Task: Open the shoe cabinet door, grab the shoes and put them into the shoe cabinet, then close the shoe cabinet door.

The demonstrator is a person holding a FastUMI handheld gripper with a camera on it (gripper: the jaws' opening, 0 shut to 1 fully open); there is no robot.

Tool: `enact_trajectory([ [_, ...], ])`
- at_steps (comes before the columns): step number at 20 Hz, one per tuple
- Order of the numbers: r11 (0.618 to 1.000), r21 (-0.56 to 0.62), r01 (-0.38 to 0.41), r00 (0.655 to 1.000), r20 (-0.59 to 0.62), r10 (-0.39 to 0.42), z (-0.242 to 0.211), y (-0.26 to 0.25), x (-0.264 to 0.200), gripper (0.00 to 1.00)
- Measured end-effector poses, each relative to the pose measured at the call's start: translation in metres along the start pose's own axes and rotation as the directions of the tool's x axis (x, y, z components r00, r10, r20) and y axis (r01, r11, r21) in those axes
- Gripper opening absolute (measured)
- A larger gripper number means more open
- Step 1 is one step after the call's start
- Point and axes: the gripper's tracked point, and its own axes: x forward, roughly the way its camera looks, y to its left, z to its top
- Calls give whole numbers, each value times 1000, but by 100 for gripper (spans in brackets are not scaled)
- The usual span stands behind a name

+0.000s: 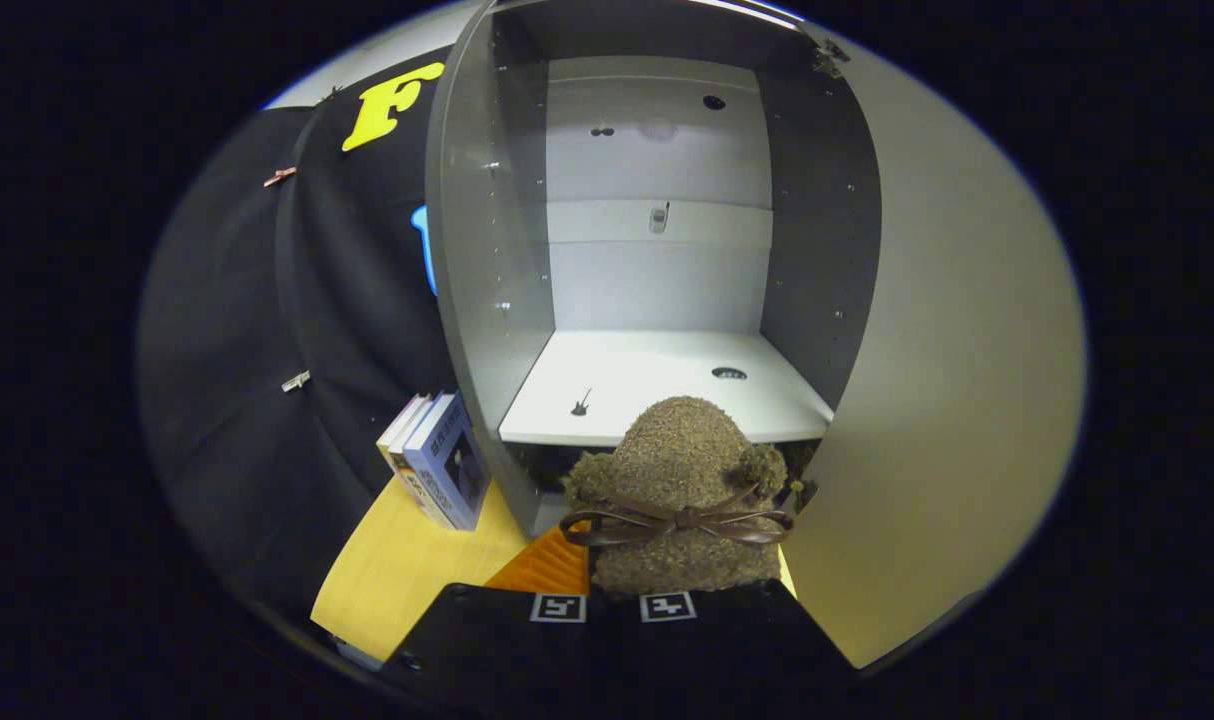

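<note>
Gripper (612,606) squeezes the fuzzy shoe (679,490) by its heel, toe pointing at 12 o'clock toward the open cabinet's shelf (657,385), ready to slide it inside.

Two or three upright paperback books with blue-and-white covers (437,460) stand on the yellow wooden tabletop (397,575), backed by black cloth wall (257,400).

Shoe (682,470) before open cabinet (657,380); books (437,470) left; door (947,400) right.
</note>
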Motion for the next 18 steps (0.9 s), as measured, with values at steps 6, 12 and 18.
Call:
enact_trajectory([
  [6,1000,8,29,998,52,-29,56,-12,34,5],
  [12,998,-45,32,998,60,-30,97,-10,99,5],
  [18,999,-29,35,999,39,-34,125,-17,180,5],
])
